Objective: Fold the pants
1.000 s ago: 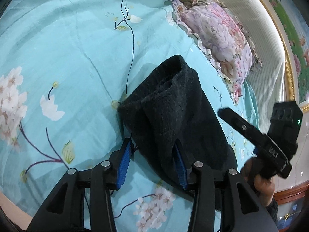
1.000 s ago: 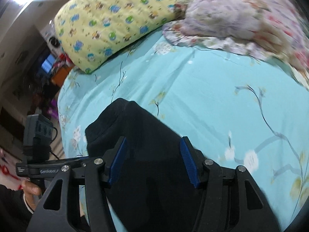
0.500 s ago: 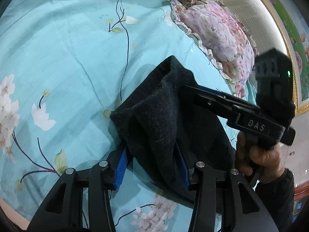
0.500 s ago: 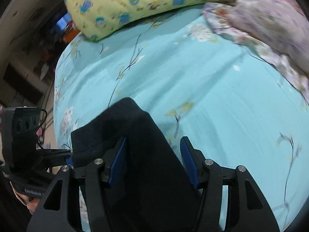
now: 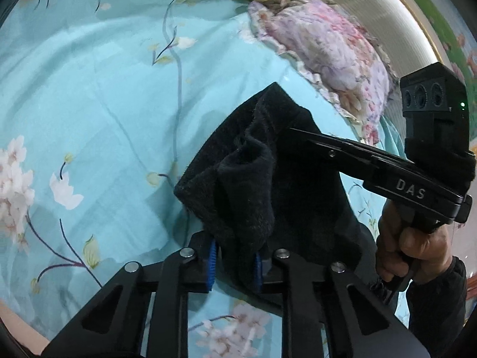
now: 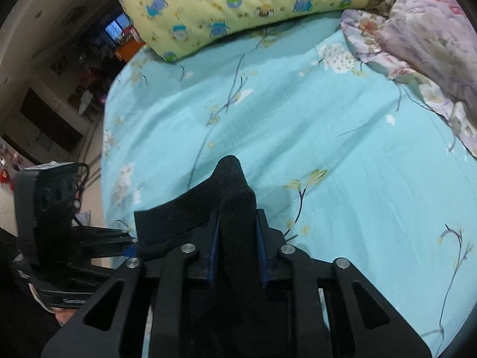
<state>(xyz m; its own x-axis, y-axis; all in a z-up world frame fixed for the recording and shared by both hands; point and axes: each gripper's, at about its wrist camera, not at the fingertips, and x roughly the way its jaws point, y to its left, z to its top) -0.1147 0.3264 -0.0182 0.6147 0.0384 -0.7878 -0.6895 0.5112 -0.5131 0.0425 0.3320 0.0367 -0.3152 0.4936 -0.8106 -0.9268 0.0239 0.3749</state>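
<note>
The black fuzzy knit pants (image 5: pixel 268 185) lie bunched on the turquoise floral bed sheet (image 5: pixel 104 104). The left claw (image 5: pixel 234 261) and right claw (image 6: pixel 237 247) have both just been closing and now clamp separate folds of cloth, probably so one edge can be carried over evenly.

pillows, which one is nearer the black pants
The pink floral pillow, ruffle-edged, lies closer to the pants, just up and right of them in the left wrist view. The yellow cartoon-print pillow sits farther back along the bed's head.
</note>
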